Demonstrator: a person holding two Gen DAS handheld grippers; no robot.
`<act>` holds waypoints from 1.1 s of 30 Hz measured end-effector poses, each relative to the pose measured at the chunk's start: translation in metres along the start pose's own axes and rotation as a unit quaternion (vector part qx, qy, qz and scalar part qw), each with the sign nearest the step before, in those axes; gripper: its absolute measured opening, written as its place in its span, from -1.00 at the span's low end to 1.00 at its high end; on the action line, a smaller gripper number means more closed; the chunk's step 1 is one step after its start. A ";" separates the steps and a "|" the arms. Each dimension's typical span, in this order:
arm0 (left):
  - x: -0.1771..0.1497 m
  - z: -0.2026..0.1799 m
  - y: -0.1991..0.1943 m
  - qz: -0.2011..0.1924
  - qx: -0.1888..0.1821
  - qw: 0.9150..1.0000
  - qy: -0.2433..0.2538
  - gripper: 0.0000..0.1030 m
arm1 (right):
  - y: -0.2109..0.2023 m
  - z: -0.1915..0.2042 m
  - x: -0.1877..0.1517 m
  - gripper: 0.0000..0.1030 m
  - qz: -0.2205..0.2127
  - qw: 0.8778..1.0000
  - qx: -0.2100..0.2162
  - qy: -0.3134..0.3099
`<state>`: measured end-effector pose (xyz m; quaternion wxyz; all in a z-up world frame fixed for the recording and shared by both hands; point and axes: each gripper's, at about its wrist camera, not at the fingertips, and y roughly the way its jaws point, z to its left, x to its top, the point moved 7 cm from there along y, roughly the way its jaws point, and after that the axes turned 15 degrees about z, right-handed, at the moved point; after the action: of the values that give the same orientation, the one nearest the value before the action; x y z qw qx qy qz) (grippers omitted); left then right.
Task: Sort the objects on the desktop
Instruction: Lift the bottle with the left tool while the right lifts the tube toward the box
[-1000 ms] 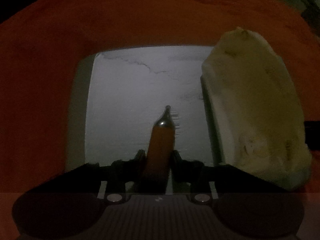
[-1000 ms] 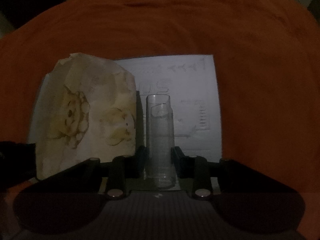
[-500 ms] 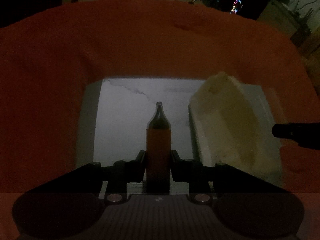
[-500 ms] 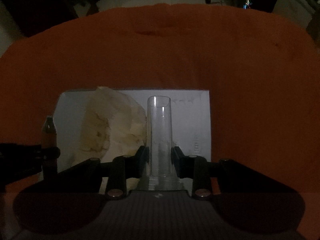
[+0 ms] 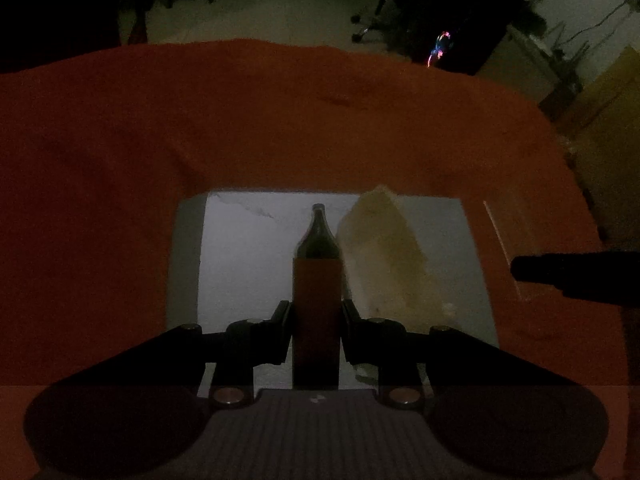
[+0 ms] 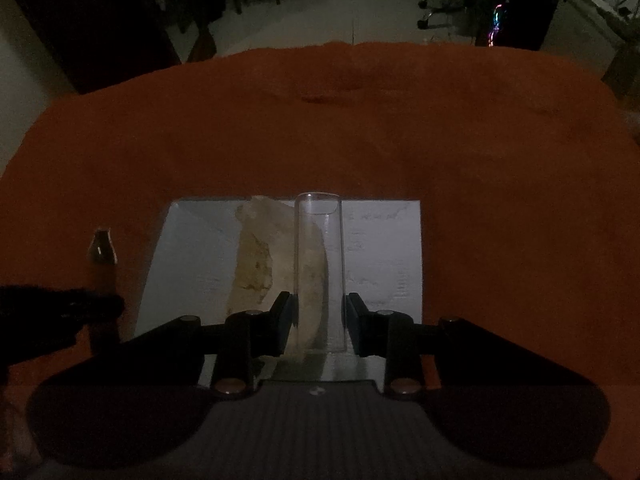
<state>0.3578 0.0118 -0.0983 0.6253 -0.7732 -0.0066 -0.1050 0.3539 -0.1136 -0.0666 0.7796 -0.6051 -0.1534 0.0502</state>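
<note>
orange cloth [image 5: 280,128] runs bare from the white paper sheet [image 5: 248,264] to the tabletop's far edge. dim light blurs the crumpled cream tissue packet [image 5: 384,264] on the sheet (its print is unreadable). left gripper [image 5: 316,332] pinches an orange tube with a dark tapered tip [image 5: 317,280], long axis pointing away. right gripper [image 6: 319,320] pinches a clear plastic cylinder [image 6: 319,264], open end pointing away.

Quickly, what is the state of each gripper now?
Left gripper: closed on the orange pen body with a dark metal tip.
Right gripper: closed on the clear plastic cap tube.
</note>
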 end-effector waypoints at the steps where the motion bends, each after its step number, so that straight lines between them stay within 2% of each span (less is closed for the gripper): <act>1: -0.002 0.000 -0.006 0.000 -0.001 1.000 -0.002 -0.59 | -0.007 0.002 0.000 -0.39 -0.002 1.000 0.001 0.001; 7: -0.012 0.001 -0.042 -0.008 0.003 1.000 -0.005 -0.59 | -0.053 0.010 -0.004 -0.39 -0.021 1.000 0.007 0.000; 11: -0.019 -0.002 -0.074 -0.045 0.017 0.999 -0.017 -0.59 | -0.085 0.015 -0.012 -0.39 -0.039 0.999 0.023 0.001; 15: -0.038 -0.009 -0.098 -0.065 0.009 0.998 -0.013 -0.59 | -0.105 0.022 -0.028 -0.39 -0.048 0.998 0.035 -0.005; 21: -0.073 -0.023 -0.113 -0.061 -0.003 0.998 0.009 -0.59 | -0.125 0.033 -0.057 -0.39 -0.050 0.997 0.050 -0.017; 25: -0.097 -0.033 -0.116 -0.055 -0.013 0.998 0.026 -0.59 | -0.133 0.047 -0.082 -0.39 -0.048 0.996 0.075 -0.024; 30: -0.122 -0.039 -0.119 -0.055 -0.016 0.998 0.038 -0.59 | -0.128 0.064 -0.107 -0.39 -0.043 0.993 0.109 -0.032; 33: -0.131 -0.037 -0.114 -0.041 -0.022 0.999 0.028 -0.59 | -0.121 0.071 -0.115 -0.39 -0.033 0.993 0.107 -0.045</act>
<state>0.2075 0.0167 -0.0035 0.6032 -0.7826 -0.0184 -0.1528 0.2104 -0.1096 0.0442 0.8333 -0.5102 -0.2019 0.0681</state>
